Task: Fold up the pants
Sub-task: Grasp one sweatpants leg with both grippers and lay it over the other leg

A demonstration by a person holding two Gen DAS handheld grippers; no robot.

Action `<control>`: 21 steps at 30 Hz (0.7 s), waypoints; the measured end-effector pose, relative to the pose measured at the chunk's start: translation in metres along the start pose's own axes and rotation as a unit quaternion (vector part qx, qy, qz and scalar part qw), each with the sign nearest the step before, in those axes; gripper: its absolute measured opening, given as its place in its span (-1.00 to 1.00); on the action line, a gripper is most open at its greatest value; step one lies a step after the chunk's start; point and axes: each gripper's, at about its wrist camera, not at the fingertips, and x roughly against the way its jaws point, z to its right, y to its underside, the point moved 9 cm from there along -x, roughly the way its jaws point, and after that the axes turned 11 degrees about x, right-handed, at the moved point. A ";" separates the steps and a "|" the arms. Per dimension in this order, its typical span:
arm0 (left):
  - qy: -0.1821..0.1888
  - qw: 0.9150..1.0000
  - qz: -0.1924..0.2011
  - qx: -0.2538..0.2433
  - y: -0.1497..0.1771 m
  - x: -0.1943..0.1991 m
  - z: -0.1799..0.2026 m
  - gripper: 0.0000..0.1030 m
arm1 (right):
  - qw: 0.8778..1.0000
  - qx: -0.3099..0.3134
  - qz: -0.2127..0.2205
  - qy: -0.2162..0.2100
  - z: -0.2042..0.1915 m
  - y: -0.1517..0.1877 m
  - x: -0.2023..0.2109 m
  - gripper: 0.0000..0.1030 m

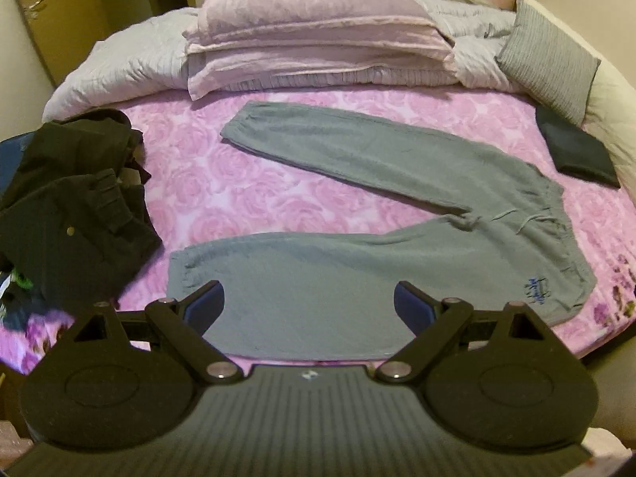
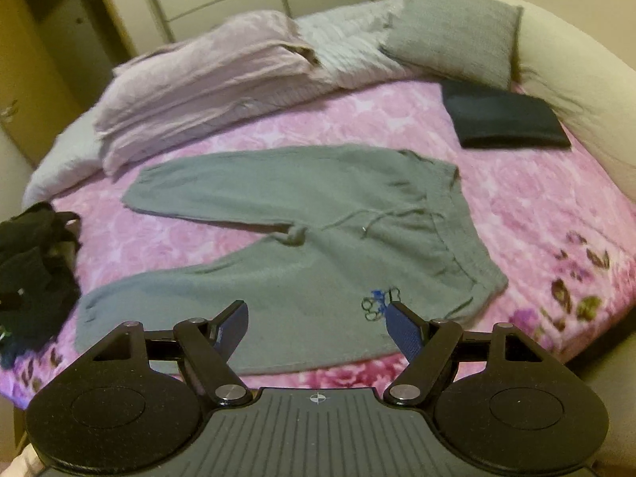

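Our left tool [image 1: 309, 303] and right tool [image 2: 315, 322] hover with jaws spread and empty above the grey sweatpants [image 1: 357, 214], spread flat with legs splayed on the pink rose-print bed [image 1: 222, 198]. We judge the near leg should be pinched at cuff and waistband, then laid evenly over the far one. Only the right view shows the metal drawstring tip [image 2: 363, 229]; the left shows more of the dark clothes heap [image 1: 75, 198].

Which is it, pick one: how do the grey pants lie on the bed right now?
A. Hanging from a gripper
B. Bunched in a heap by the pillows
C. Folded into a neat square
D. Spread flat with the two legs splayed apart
D: the pants lie flat on the bed, their legs parted in a V toward the left of the view, and neither gripper holds them.
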 end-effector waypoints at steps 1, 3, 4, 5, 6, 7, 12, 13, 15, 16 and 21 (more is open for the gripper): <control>0.000 1.000 -0.006 -0.004 -0.002 -0.008 -0.005 0.76 | 1.000 -0.006 -0.007 0.005 0.000 0.003 -0.005 0.43; -0.002 1.000 -0.019 -0.010 -0.003 -0.025 -0.012 0.76 | 0.999 -0.016 -0.022 0.017 0.000 0.010 -0.013 0.43; -0.001 1.000 -0.026 -0.013 -0.003 -0.032 -0.013 0.76 | 0.999 -0.022 -0.032 0.023 0.002 0.015 -0.017 0.43; 0.003 0.999 -0.031 -0.015 -0.003 -0.039 -0.015 0.76 | 0.998 -0.026 -0.040 0.029 0.005 0.018 -0.020 0.43; 0.008 0.999 -0.035 -0.018 -0.002 -0.045 -0.016 0.76 | 0.998 -0.031 -0.047 0.035 0.009 0.022 -0.024 0.43; 0.013 0.999 -0.039 -0.021 -0.001 -0.052 -0.016 0.76 | 0.997 -0.033 -0.052 0.040 0.012 0.025 -0.027 0.43; 0.022 0.997 -0.062 -0.029 0.001 -0.079 -0.012 0.76 | 0.996 -0.034 -0.060 0.065 0.024 0.027 -0.039 0.43; 0.024 0.997 -0.064 -0.031 -0.001 -0.082 -0.010 0.76 | 0.996 -0.033 -0.057 0.068 0.025 0.024 -0.040 0.43; 0.029 0.997 -0.062 -0.037 -0.007 -0.088 -0.006 0.76 | 0.995 -0.030 -0.050 0.077 0.029 0.015 -0.045 0.43; 0.030 0.997 -0.060 -0.040 -0.011 -0.093 -0.003 0.76 | 0.995 -0.029 -0.047 0.078 0.031 0.011 -0.048 0.43; 0.032 0.997 -0.049 -0.054 -0.031 -0.123 0.011 0.76 | 0.997 0.002 -0.040 0.067 0.043 -0.012 -0.080 0.43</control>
